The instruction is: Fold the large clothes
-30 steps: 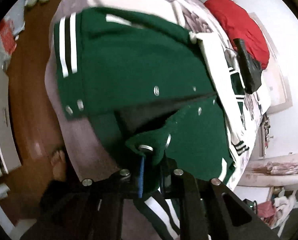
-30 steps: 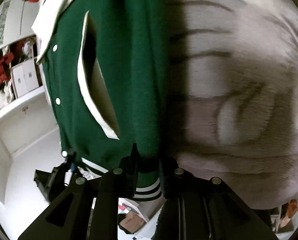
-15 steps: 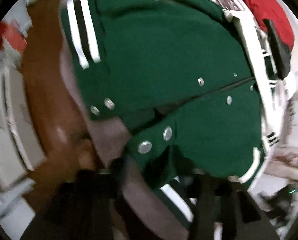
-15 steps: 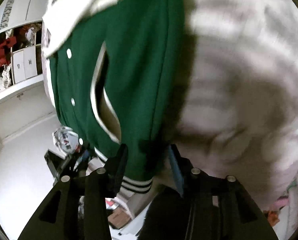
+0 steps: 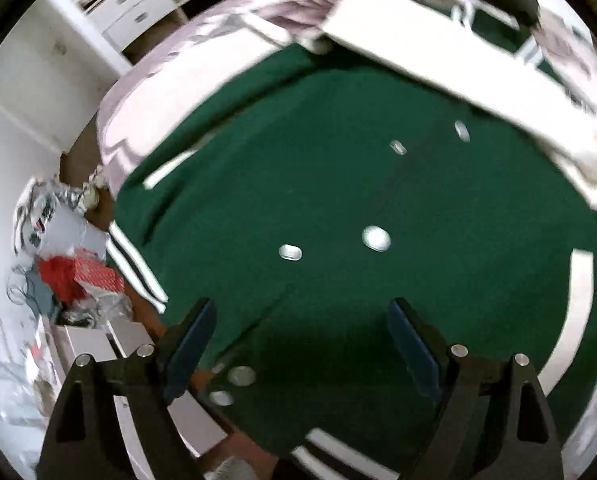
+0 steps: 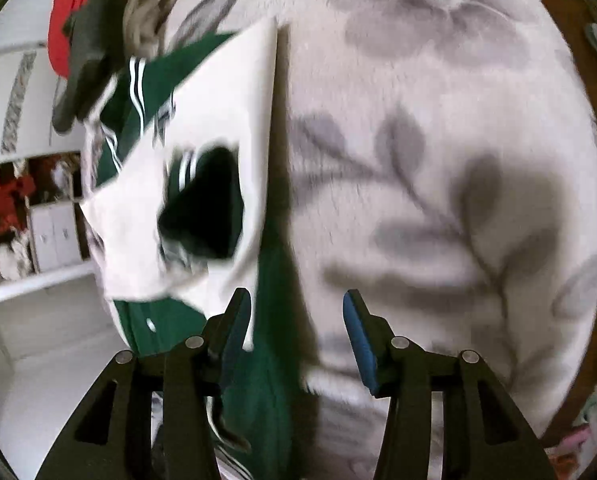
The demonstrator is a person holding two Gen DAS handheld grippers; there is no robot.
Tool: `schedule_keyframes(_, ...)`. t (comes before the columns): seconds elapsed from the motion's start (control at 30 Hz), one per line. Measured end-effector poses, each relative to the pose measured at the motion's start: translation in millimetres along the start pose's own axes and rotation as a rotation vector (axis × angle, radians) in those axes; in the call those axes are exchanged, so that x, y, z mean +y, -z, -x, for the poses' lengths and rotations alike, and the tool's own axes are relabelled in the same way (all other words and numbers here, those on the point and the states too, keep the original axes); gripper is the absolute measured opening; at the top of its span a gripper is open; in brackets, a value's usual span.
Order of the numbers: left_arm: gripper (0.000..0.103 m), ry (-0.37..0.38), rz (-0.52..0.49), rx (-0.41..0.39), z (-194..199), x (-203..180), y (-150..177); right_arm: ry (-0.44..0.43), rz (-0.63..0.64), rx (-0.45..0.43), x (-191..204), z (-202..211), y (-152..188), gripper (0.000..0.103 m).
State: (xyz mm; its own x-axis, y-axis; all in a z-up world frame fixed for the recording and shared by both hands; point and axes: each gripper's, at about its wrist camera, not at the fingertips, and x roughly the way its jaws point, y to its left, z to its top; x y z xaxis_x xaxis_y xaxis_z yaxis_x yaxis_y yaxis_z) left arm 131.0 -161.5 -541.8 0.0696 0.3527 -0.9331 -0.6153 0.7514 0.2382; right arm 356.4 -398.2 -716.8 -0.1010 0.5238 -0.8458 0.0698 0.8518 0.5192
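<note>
On the bed (image 6: 438, 140) | green jacket (image 5: 338, 200) spread | left claw (image 5: 300, 320) opening, empty | right claw (image 6: 296, 312) opening, empty

Both the left gripper (image 5: 300, 324) and the right gripper (image 6: 296, 316) have matte black triangular finger frames with cut-out openings, round silver screw heads on top, and flat blue pads (image 6: 360, 344) lining the inner faces.

Even indoor light, heavy motion blur, strong fisheye bending, black vignette at the edges.
</note>
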Motion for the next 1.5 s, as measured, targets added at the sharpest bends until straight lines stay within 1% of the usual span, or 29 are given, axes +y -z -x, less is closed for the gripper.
schedule_keyframes(0.03,0.088,0.004,-0.006,0.03,-8,-7,0,-0.02,0.0,0.019,3,-7,-4,0.05)
schedule_keyframes(0.1,0.087,0.004,-0.002,0.069,-16,-11,0,-0.079,-0.01,0.108,8,-30,-7,0.05)
schedule_keyframes(0.13,0.088,0.0,-0.005,0.081,-20,-12,1,-0.092,-0.005,0.139,14,-40,-4,0.05)
schedule_keyframes(0.17,0.088,-0.021,-0.014,0.091,-24,-13,2,-0.084,0.021,0.169,19,-53,4,0.05)
schedule_keyframes(0.2,0.088,-0.035,-0.024,0.096,-27,-13,3,-0.051,0.067,0.197,24,-65,10,0.05)
schedule_keyframes(0.23,0.088,-0.048,-0.035,0.103,-29,-13,4,0.015,0.11,0.211,28,-75,15,0.05)
schedule_keyframes(0.27,0.088,-0.063,-0.045,0.11,-28,-11,7,0.136,0.161,0.239,27,-87,25,0.043)
schedule_keyframes(0.3,0.088,-0.077,-0.053,0.112,-26,-11,7,0.224,0.205,0.267,23,-96,35,0.04)
schedule_keyframes(0.33,0.087,-0.096,-0.076,0.11,-21,-13,7,0.248,0.242,0.257,26,-102,40,0.04)
schedule_keyframes(0.37,0.087,-0.11,-0.1,0.102,-15,-16,7,0.251,0.273,0.236,30,-99,43,0.04)
schedule_keyframes(0.4,0.087,-0.137,-0.144,0.081,-5,-22,8,0.243,0.275,0.24,32,-94,42,0.041)
schedule_keyframes(0.47,0.087,-0.2,-0.274,0.027,24,-47,16,0.198,0.212,0.253,28,-80,38,0.045)
schedule_keyframes(0.5,0.087,-0.214,-0.317,0.01,33,-59,20,0.182,0.175,0.249,23,-69,36,0.047)
schedule_keyframes(0.53,0.087,-0.229,-0.382,-0.019,47,-77,29,0.173,0.158,0.239,18,-59,36,0.048)
schedule_keyframes(0.57,0.088,-0.246,-0.443,-0.051,60,-97,41,0.173,0.148,0.225,13,-48,36,0.048)
schedule_keyframes(0.63,0.088,-0.271,-0.522,-0.092,72,-126,62,0.227,0.141,0.194,-2,-22,40,0.049)
schedule_keyframes(0.67,0.088,-0.291,-0.576,-0.111,77,-146,79,0.24,0.133,0.186,-8,-13,42,0.05)
schedule_keyframes(0.77,0.088,-0.338,-0.715,-0.175,79,-194,120,0.264,0.061,0.165,-44,21,49,0.053)
schedule_keyframes(0.8,0.088,-0.356,-0.74,-0.188,78,-203,129,0.267,0.038,0.157,-56,30,51,0.053)
schedule_keyframes(0.87,0.088,-0.397,-0.777,-0.231,71,-219,150,0.271,-0.015,0.132,-79,50,53,0.054)
schedule_keyframes(0.97,0.088,-0.457,-0.805,-0.237,51,-225,169,0.276,-0.048,0.096,-100,74,57,0.055)
schedule_keyframes(1.0,0.088,-0.469,-0.816,-0.242,50,-230,173,0.279,-0.049,0.09,-105,78,57,0.055)
schedule_keyframes(1.07,0.088,-0.469,-0.812,-0.259,54,-232,174,0.288,-0.042,0.088,-113,84,53,0.056)
schedule_keyframes(1.17,0.088,-0.416,-0.757,-0.24,64,-225,168,0.291,-0.028,0.095,-98,67,52,0.056)
schedule_keyframes(1.3,0.088,-0.423,-0.744,-0.212,61,-229,167,0.279,0.014,0.109,-79,55,48,0.056)
schedule_keyframes(1.33,0.088,-0.415,-0.742,-0.202,61,-230,167,0.271,0.021,0.113,-74,51,46,0.056)
schedule_keyframes(1.4,0.088,-0.384,-0.747,-0.212,68,-233,172,0.254,0.032,0.122,-66,44,42,0.056)
schedule_keyframes(1.47,0.088,-0.315,-0.744,-0.201,77,-233,176,0.246,0.05,0.132,-56,37,37,0.056)
schedule_keyframes(1.5,0.088,-0.312,-0.745,-0.215,77,-233,178,0.244,0.059,0.135,-52,34,36,0.056)
